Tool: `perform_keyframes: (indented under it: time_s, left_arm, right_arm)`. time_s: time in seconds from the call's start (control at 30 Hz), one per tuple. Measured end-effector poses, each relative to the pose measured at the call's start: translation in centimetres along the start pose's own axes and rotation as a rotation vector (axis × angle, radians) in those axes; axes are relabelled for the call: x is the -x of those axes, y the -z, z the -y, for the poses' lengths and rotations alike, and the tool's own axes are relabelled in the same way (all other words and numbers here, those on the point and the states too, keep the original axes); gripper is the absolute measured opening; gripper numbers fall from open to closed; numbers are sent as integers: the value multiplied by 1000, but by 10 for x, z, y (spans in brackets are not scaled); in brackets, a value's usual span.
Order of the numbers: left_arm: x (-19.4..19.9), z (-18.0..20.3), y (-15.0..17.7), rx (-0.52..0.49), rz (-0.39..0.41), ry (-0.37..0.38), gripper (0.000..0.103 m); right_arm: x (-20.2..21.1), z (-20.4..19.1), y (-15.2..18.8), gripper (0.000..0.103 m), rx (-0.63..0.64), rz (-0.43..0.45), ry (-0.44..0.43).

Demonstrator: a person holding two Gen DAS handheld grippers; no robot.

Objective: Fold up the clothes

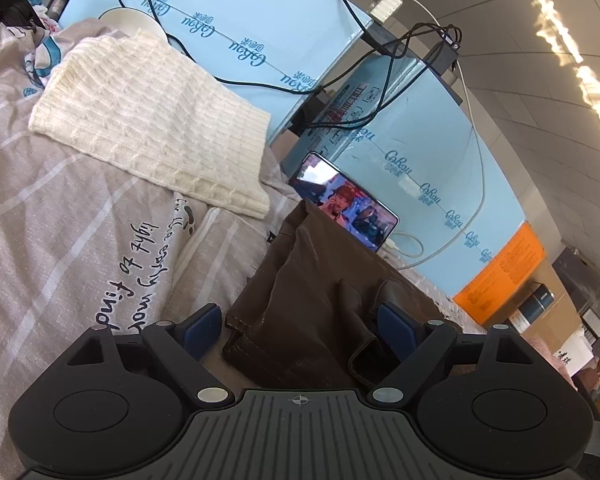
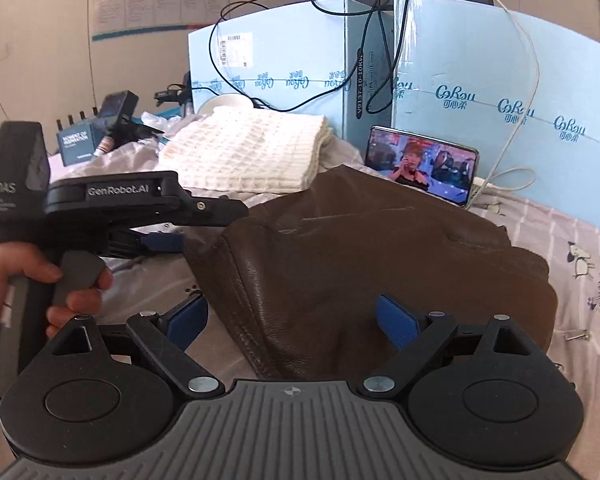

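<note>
- On the far left of the bed, my hand [image 2: 40, 280] holds my left tongs [image 1: 298, 330]. They are wide open, with nothing pinched. One edge of the brown jacket [image 1: 320, 300] sits between the blue pads [image 1: 202, 330].
- Just behind lies the white knit top [image 1: 152, 120], folded flat on the grey sheet [image 1: 60, 220].
- Going right, the brown jacket [image 2: 380, 248] lies in the middle of the bed. It looks like shiny, thick leather. It is bunched and partly doubled over, with stitched edges toward me. I cannot tell if this fold is done or only half made.
- My right tongs [image 2: 300, 320] are wide open too and hold nothing. The jacket lies between the pads.
- What could go wrong: the leather is smooth and stiff, so it could slip out of my pads or spring back open.
- To the right, a phone [image 2: 424, 164] leans on the blue boxes [image 2: 500, 100], right behind the jacket. A swinging flap could knock it over or snag its white cord [image 2: 500, 176].
</note>
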State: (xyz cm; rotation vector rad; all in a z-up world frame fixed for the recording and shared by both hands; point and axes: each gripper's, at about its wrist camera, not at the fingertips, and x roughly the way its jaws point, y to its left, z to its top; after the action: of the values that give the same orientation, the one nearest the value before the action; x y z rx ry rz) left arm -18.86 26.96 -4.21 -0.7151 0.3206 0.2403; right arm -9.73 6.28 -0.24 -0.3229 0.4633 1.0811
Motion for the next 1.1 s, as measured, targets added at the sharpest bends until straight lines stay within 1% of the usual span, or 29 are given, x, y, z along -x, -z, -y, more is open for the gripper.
perform_keyframes:
  time_s: [0.07, 0.2, 0.27, 0.3, 0.33, 0.37, 0.4, 0.43, 0.47, 0.5, 0.53, 0.57, 0.6, 0.63, 0.67, 0.7, 0.77, 0.8, 0.87, 0.97, 1.03, 1.1]
  left_arm:
    - [0, 0, 0, -2, -4, 8, 87]
    - [-1, -1, 0, -1, -9, 17, 87]
    - [-1, -2, -1, 1, -11, 19, 87]
    - [-1, -2, -1, 1, -11, 18, 87]
    - [-1, -2, 0, 1, -10, 19, 87]
    - [0, -2, 0, 1, -9, 20, 87]
    - [0, -2, 0, 1, -8, 20, 87]
    - [0, -2, 0, 0, -7, 20, 87]
    - [0, -2, 0, 0, -6, 18, 86]
    - [0, -2, 0, 0, -6, 12, 82]
    - [0, -2, 0, 1, -6, 7, 79]
    - [0, -3, 0, 2, -6, 4, 74]
    - [0, -3, 0, 4, -7, 0, 67]
    - [0, -4, 0, 6, -8, -4, 62]
    - [0, -4, 0, 6, -13, -6, 55]
    - [-1, -3, 1, 5, -23, -5, 50]
    - [-3, -2, 2, 3, -45, -1, 45]
    - [-3, -1, 3, 2, -59, 7, 43]
    - [-1, 3, 8, -15, -82, 26, 42]
    - [0, 11, 12, -57, -113, 46, 41]
    - [1, 17, 13, -87, -134, 57, 41]
    - [1, 22, 15, -116, -154, 68, 41]
  right_arm:
    - [-5, 0, 2, 91, 10, 1, 66]
    - [-10, 5, 1, 87, -64, 0, 112]
    - [-18, 0, 1, 80, -56, -7, 145]
    - [-21, -5, 3, 70, -32, -9, 145]
    - [-22, -10, 4, 56, -4, -9, 139]
    - [-23, -15, 5, 48, 22, -2, 120]
    - [-22, -17, 5, 30, 34, 7, 102]
    - [-19, -16, 4, 20, 24, 19, 94]
    - [-16, -13, 3, 17, 4, 34, 91]
    - [-10, -8, 2, 11, -24, 60, 96]
    - [-2, -3, 1, 9, -59, 92, 107]
    - [6, 2, 0, 9, -93, 124, 118]
    - [16, 8, 0, 8, -129, 159, 127]
    - [27, 14, 0, 7, -165, 197, 135]
    - [36, 20, 0, 7, -198, 232, 140]
    - [47, 28, 2, 7, -238, 271, 139]
    - [70, 46, 6, 7, -330, 353, 131]
    - [81, 56, 10, 7, -382, 388, 128]
    - [100, 76, 18, 7, -490, 449, 125]
    - [131, 102, 40, 7, -629, 554, 143]
    - [149, 114, 54, 7, -678, 613, 201]
    - [164, 126, 71, 7, -733, 647, 273]
